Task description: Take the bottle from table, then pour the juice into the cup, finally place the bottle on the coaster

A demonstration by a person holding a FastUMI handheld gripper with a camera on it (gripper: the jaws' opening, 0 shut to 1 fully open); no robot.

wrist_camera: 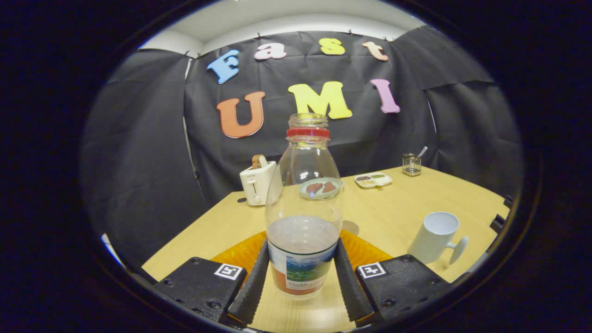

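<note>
The gripper view rides low on the gripper (pixel 300 277), just above the wooden table (pixel 402 208), and looks forward along the two fingers (pixel 252 282) toward the booth's black cloth wall (pixel 138 152). It sits very close to the clear bottle (pixel 303 217) between the fingers, which stands tall through the middle of the view. The fisheye lens bends the table's edges. The white cup (pixel 437 236) lies near; the toaster (pixel 256 182) and plate (pixel 320 187) sit far back.
</note>
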